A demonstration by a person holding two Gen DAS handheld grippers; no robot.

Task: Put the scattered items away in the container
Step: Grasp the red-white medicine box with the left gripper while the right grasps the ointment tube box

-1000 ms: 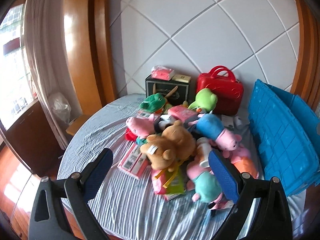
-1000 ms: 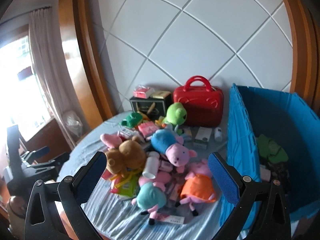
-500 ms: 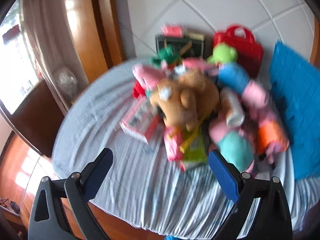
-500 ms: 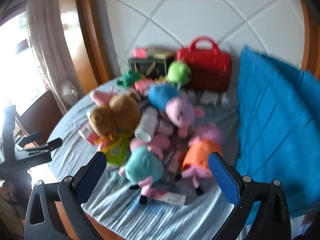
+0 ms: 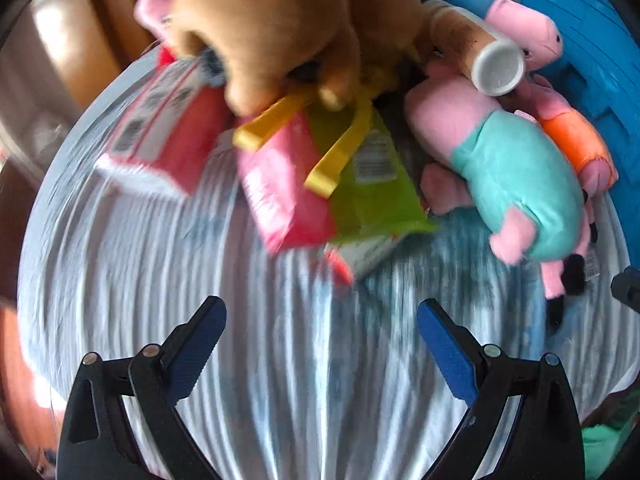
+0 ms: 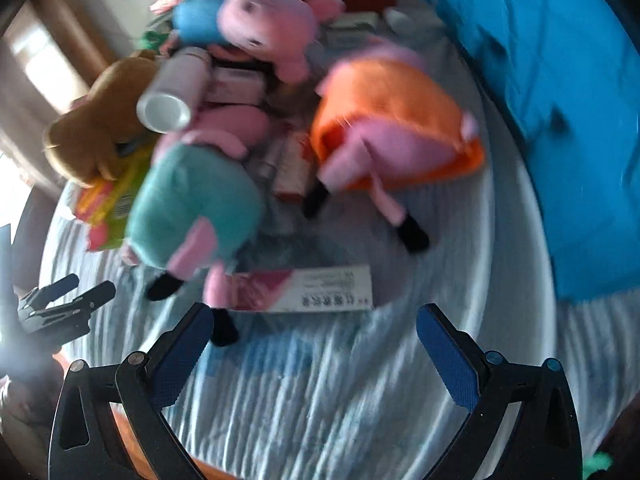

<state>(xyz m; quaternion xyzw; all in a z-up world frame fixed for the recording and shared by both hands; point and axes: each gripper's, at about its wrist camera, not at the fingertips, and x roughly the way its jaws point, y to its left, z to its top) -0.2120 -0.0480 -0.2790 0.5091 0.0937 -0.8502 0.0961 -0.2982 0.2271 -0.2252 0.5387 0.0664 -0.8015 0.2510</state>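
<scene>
1. The left gripper [image 5: 322,322] has its blue-padded black fingers [image 5: 198,342] spread wide with nothing between them, over bare striped cloth.
2. The right gripper [image 6: 310,328] is likewise spread and empty; its left finger [image 6: 182,354] sits just beside the black foot of a plush pig.
3. Both hover above a round table covered in a pale blue-and-white striped cloth [image 5: 248,360].
4. Just ahead of the right fingers lies a flat pink-and-white cardboard box [image 6: 308,290] on the cloth.
5. Ahead of the left fingers, a pink foil packet [image 5: 280,184] and a lime-green foil packet [image 5: 376,192] lie side by side, with two yellow plastic strips [image 5: 340,148] across them.
6. A pink-and-white carton with barcodes [image 5: 160,128] lies to their left.
7. A brown plush bear [image 5: 280,28] rests on top of the packets.
8. A plush pig in a teal dress [image 5: 516,184] lies to the right, touching a plush pig in an orange dress [image 6: 392,120].
9. A white-capped cylindrical bottle [image 5: 476,52] leans on the pile above the teal pig.
10. A plush pig in a blue top [image 6: 256,20] lies farther back.
11. The blue plastic crate [image 6: 540,100] stands at the table's right edge, just beside the orange pig.
</scene>
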